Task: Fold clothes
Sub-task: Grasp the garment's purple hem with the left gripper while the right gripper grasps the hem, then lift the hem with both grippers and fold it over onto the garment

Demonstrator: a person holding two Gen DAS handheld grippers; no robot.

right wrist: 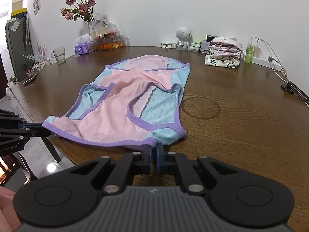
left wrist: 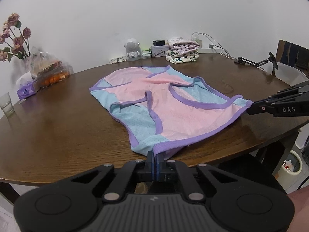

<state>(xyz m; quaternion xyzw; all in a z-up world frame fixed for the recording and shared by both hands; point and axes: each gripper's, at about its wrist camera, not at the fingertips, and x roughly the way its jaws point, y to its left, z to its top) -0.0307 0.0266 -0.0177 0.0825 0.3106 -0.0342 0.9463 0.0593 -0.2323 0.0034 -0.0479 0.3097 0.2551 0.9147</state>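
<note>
Slippage is the risk: both the left gripper (left wrist: 156,155) and the right gripper (right wrist: 154,148) pinch only the purple hem of the mesh vest (left wrist: 154,104). Uneven lifting could drag it off the table (left wrist: 58,135) edge.

We see the garment (left wrist: 154,104) spread flat on the table (left wrist: 58,135), our left gripper (left wrist: 156,154) and right gripper (right wrist: 154,147) clamped on its near hem corners. Behind it, against the wall, sit folded clothes (right wrist: 224,53); flowers (right wrist: 79,3) stand far left.

garment (left wrist: 170,104): pink, light-blue mesh, purple trim | table (right wrist: 241,131): dark brown woodgrain | claws: black
</note>
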